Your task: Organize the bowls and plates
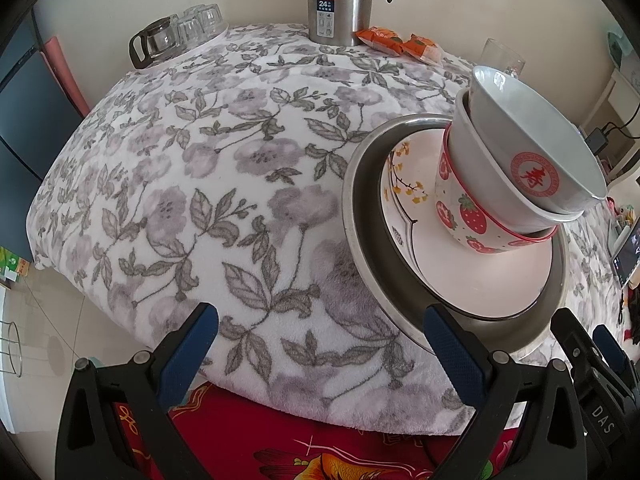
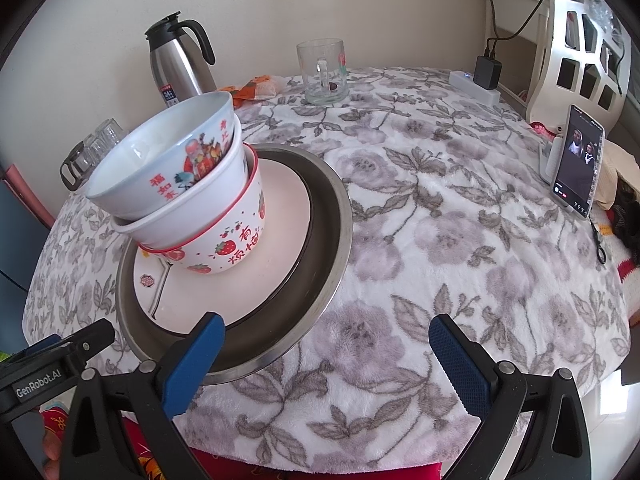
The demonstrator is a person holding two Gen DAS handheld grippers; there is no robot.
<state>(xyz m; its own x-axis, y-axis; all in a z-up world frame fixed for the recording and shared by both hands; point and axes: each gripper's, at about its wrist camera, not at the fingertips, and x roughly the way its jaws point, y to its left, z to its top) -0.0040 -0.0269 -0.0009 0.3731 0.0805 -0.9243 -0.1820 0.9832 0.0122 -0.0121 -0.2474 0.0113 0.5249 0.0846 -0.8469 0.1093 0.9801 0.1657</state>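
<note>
A steel basin sits near the table's front edge with white plates stacked in it. On the plates stands a leaning nest of three bowls: a strawberry bowl at the bottom, a plain white one in the middle, and a white bowl with red characters on top. My left gripper is open, left of the basin, with its right finger at the rim. My right gripper is open, just right of the basin's front rim. Both are empty.
A steel thermos jug, orange snack packets, a glass mug and a glass pot with upturned glasses stand at the back. A phone on a stand and a power strip are on the right. Flowered cloth covers the table.
</note>
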